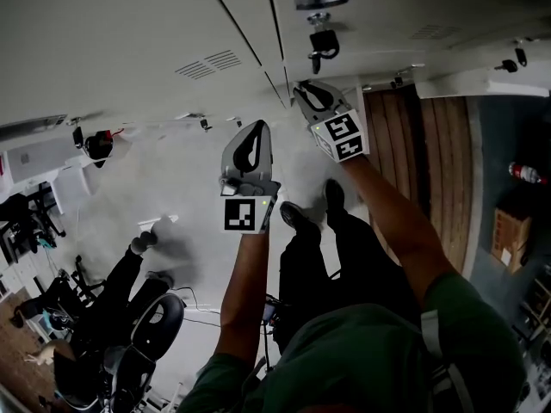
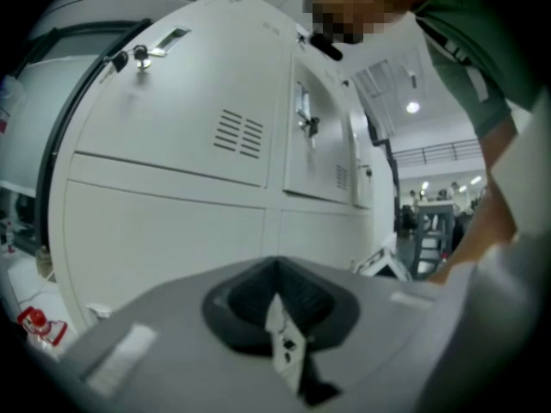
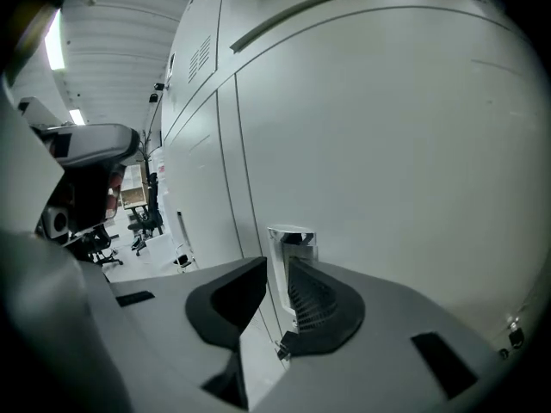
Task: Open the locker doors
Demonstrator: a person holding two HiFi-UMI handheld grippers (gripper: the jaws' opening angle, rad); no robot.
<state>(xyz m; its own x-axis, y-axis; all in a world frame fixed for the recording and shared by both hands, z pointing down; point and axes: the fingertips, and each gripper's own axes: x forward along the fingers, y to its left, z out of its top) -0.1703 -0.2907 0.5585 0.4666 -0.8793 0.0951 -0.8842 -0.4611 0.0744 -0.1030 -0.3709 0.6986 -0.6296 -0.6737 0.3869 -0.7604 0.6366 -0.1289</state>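
Reaching at the lockers [image 1: 129,33]: your right gripper [image 3: 275,284] is up against a locker door [image 3: 387,127], just right of a vertical seam. Its jaws are released and apart. A bright metal pull [image 3: 291,246] stands between them, hard by the ribbed right pad, with a gap on the left side. It is not pinched yet, as far as I can judge. The placement makes sense, since the pull is the only purchase on a flat door.

Your left gripper [image 2: 277,308] hangs nearer you and to the left, jaws clenched together on nothing. It looks like the spare hand, kept out of the door's swing.

The doors facing you look closed. A latch [image 2: 306,120] shows on a farther one.

Next, likely: close on the pull and draw it toward you.
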